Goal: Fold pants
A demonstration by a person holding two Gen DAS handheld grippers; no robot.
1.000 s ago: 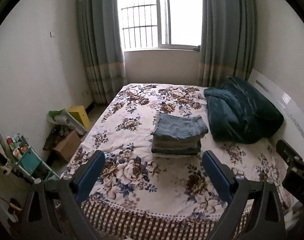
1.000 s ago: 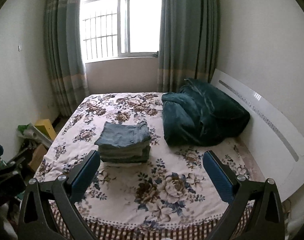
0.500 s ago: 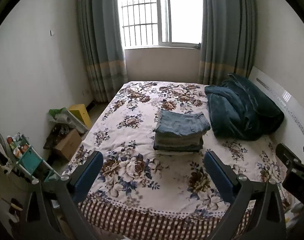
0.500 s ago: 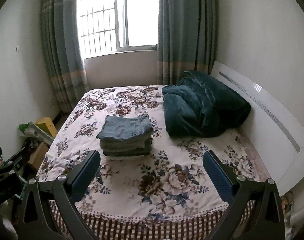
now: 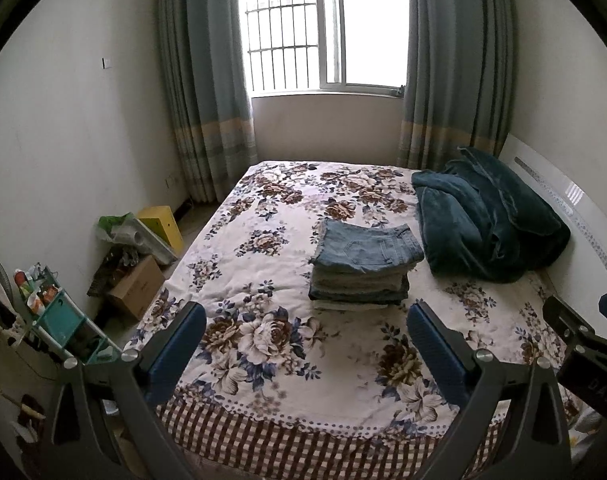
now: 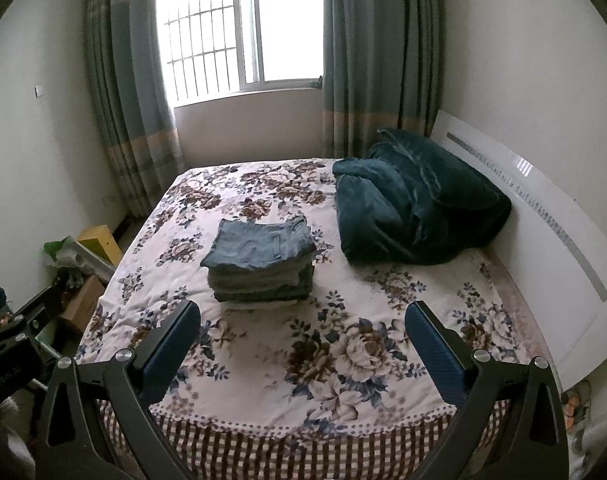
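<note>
Hovering: left gripper (image 5: 305,330) and right gripper (image 6: 301,326) hang off the near edge of the bed (image 5: 263,360), apart from all cloth.
Left gripper state: released, jaws spread wide, nothing between its blue pads (image 5: 175,352).
Right gripper state: released too, jaws wide and empty; its body also shows at the lower right of the left view.
Task's thing: a stack of folded pants (image 5: 365,266) sits at centre frame in the left view, on the floral bedspread, just beside the teal blanket (image 5: 487,224).
Same stack, right view: left of centre (image 6: 261,266), squared up, denim piece on top.
Why placed so: the stack looks set mid-bed so it rests flat and within reach from the foot; the blanket seems bunched toward the headboard (image 6: 543,216) at frame right to free the working surface.
Why held so: the wide jaws and pulled-back pose suggest a pause between garments, or the end of the job.
Count, grippers: two.
Count, pants stack: one pile; roughly five or six layers, edges too fine to count surely.
Count, loose unfolded pants: none visible.
Count, blankets: one.
Count, curtains: two, flanking one window (image 5: 323,28) at top centre.
Count, floor clutter at left: one cardboard box (image 5: 137,286), one yellow box (image 5: 161,224).
Progress: judged finished or nearly so.
</note>
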